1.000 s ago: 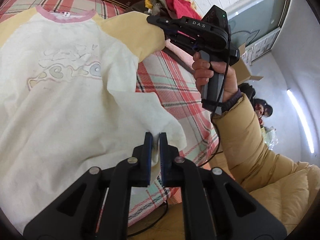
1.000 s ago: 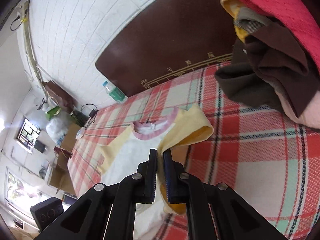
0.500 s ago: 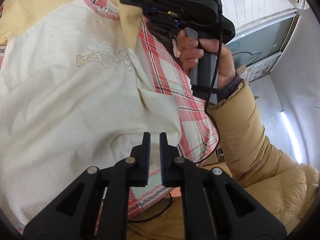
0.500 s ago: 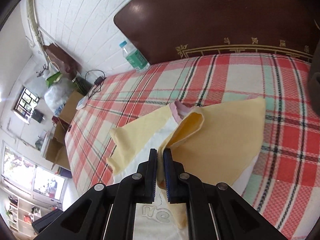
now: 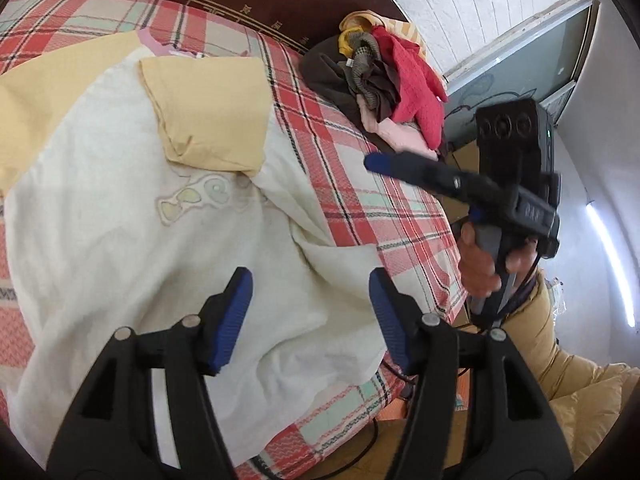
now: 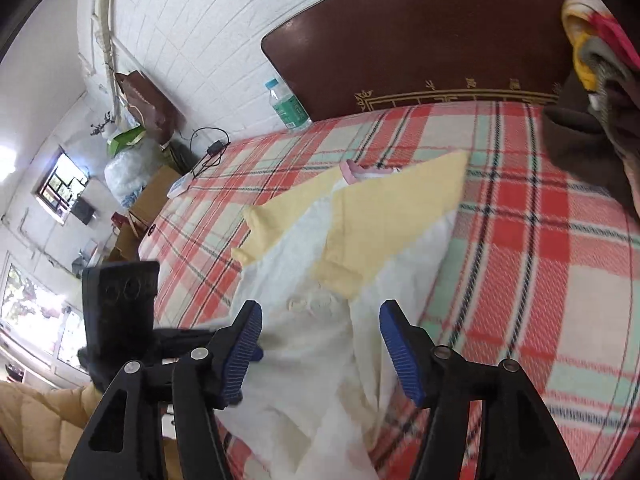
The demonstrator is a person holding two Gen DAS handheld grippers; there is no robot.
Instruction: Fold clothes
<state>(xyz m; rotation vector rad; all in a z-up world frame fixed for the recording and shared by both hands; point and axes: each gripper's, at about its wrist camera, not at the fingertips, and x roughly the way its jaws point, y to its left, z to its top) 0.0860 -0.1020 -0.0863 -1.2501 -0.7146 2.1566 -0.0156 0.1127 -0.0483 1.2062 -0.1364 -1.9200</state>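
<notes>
The cream shirt (image 5: 132, 240) with yellow sleeves lies flat on the bed (image 5: 360, 184), which is covered by a red, green and white checked blanket. Its right sleeve (image 5: 212, 116) is folded inward and rests on the chest of the shirt, above a pale printed picture; the pink collar (image 6: 360, 170) points toward the dark wooden headboard (image 6: 420, 40). The left tool (image 5: 310, 312) hangs over the lower edge of the shirt with its blue pads spread wide, and nothing is between them. The right tool (image 6: 320, 344) is also spread wide and empty, above the side of the shirt near the folded sleeve. In the left wrist view the right tool appears from the side, held by a hand (image 5: 480, 264) with a tan padded jacket sleeve, and it is over the blanket, apart from the shirt. A pile of other clothes (image 5: 380, 80), brown, red, pink and yellow, sits on the bed next to the headboard. A plastic bottle (image 6: 286, 106) with a green label stands beside the headboard.
</notes>
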